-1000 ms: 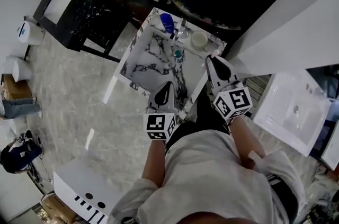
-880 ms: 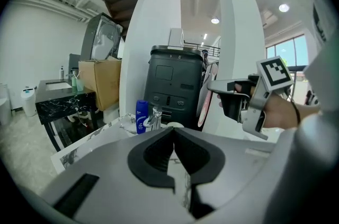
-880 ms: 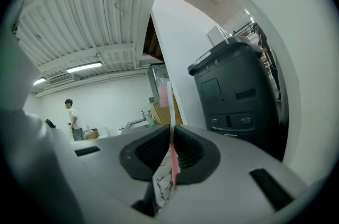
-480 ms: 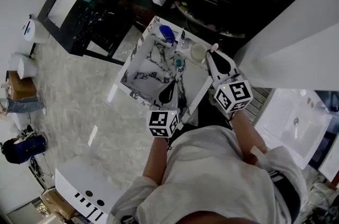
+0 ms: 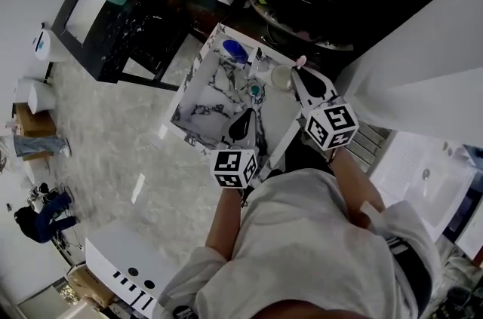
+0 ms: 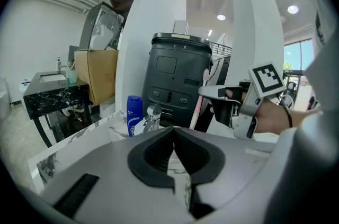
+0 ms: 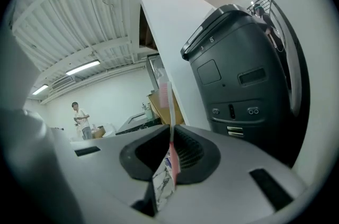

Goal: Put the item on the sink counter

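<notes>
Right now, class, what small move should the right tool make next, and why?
Probably lower the right tool toward the sink counter near the cup. Its jaws are clamped on an upright pink toothbrush, held above the counter, so it seems not yet set down.

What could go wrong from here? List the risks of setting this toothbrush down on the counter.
1. The right gripper pinches the thin toothbrush with a long stretch sticking out past the jaws. It may swivel or slip before it reaches the counter.
2. In the head view, the cup and the faucet stand close to that gripper. A careless descent could knock the cup over.
</notes>
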